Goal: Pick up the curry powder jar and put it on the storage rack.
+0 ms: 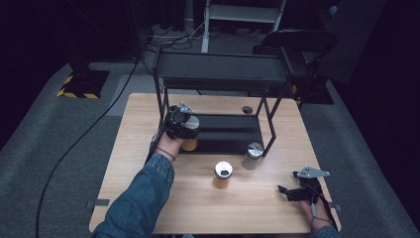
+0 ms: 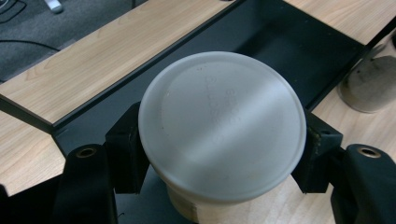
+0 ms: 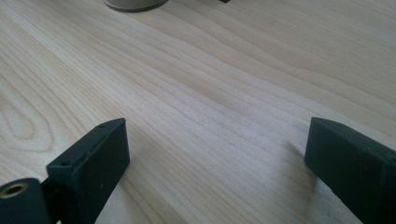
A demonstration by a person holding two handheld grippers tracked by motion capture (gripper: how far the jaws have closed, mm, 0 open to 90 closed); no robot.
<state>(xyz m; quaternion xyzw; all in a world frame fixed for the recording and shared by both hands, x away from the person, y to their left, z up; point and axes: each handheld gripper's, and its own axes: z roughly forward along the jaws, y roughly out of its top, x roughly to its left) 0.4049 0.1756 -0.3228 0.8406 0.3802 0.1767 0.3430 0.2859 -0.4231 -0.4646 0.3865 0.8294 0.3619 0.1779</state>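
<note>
Wooden counter [image 1: 148,163] in a dark room, grey carpet around it, black two-tier shelf rack [image 1: 220,69] at the back with its base tray [image 1: 233,134] on the wood.

Nearest: right claw [image 1: 292,191] rests near the counter's front right corner, well right of the tray, released, jaws wide apart over bare wood.

Next out: lidded jar [image 1: 223,174] just in front of the tray, with a dark mark on its lid. Second jar [image 1: 254,154] at the tray's front right corner, beside the rack leg.

Farthest: left claw [image 2: 219,154] clenched on a white-lidded jar [image 2: 219,123] at the tray's front left edge, pads just under the lid.

Risks, as judgement: jar straddles the tray lip, so releasing it there could tip it; grip is high and on a round wall, so the jar could swivel or slip; the rack's left leg is close, so a swing could knock it.
</note>
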